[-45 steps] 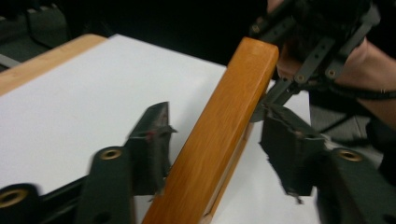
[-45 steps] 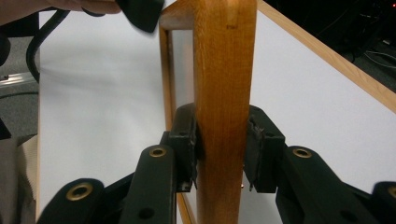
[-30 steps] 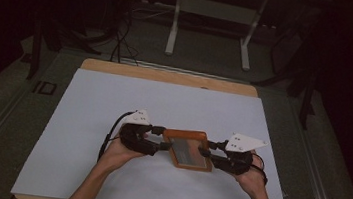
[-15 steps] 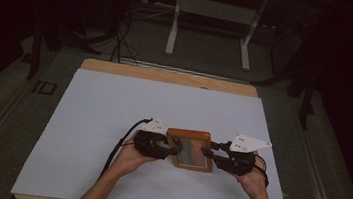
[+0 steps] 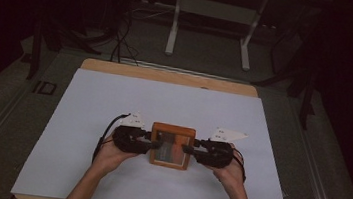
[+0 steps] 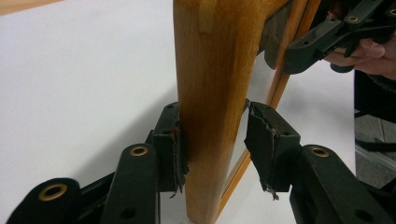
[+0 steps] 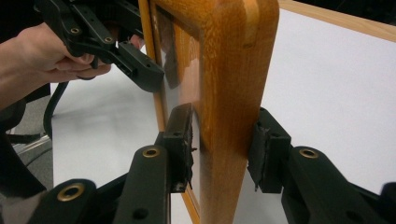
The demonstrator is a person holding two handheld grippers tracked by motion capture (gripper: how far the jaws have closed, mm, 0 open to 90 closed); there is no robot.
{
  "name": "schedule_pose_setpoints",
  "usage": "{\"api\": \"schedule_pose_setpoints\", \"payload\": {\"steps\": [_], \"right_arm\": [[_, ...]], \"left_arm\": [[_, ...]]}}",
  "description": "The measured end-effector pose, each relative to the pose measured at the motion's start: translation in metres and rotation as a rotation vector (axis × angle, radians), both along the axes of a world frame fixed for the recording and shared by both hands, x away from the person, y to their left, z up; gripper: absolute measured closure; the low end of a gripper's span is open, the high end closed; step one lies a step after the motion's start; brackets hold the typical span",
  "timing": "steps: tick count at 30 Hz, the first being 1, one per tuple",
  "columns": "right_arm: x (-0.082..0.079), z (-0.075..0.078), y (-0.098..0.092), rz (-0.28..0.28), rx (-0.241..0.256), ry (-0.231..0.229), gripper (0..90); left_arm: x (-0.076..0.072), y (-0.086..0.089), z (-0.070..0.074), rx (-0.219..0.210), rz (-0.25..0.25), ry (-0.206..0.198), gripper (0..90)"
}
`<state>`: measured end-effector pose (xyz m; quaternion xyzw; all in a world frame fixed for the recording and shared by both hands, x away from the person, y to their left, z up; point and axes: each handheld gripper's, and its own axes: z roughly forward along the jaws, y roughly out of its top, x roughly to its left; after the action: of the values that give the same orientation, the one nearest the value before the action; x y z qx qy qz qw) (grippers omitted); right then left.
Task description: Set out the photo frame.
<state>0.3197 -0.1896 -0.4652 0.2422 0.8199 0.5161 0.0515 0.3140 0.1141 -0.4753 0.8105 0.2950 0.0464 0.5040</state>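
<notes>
Wooden picture frame [image 5: 172,145] with a glazed front stands between your two grippers, on the white sheet [image 5: 88,104] that covers the table, nearer the sheet's near edge than its far one and about midway between its side edges. Your left gripper [image 6: 212,140] straddles one side rail of the frame: one pad presses the wood, while the other stands a little off the glass side, so you don't have it clamped there. Your right gripper [image 7: 222,144] takes the opposite rail the same way, its outer pad on the wood and its inner pad just beside the glass; whether that side bites fully I cannot tell. In the high view both hands sit low at the frame's left and right edges, cables trailing back. Beyond the sheet's far edge a strip of the wooden table [image 5: 167,74] shows.
</notes>
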Motion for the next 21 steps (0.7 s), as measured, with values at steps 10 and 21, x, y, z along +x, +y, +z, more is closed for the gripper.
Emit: {"api": "schedule_pose_setpoints", "payload": {"steps": [10, 21], "right_arm": [[0.015, -0.012, 0.016, -0.004, 0.056, 0.070, 62.6], [0.027, -0.016, 0.017, -0.027, 0.059, 0.088, 61.0]], "left_arm": [[0.001, 0.011, -0.003, -0.025, 0.079, 0.020, 57.1], [0.007, 0.007, -0.008, -0.011, 0.134, 0.019, 55.0]]}}
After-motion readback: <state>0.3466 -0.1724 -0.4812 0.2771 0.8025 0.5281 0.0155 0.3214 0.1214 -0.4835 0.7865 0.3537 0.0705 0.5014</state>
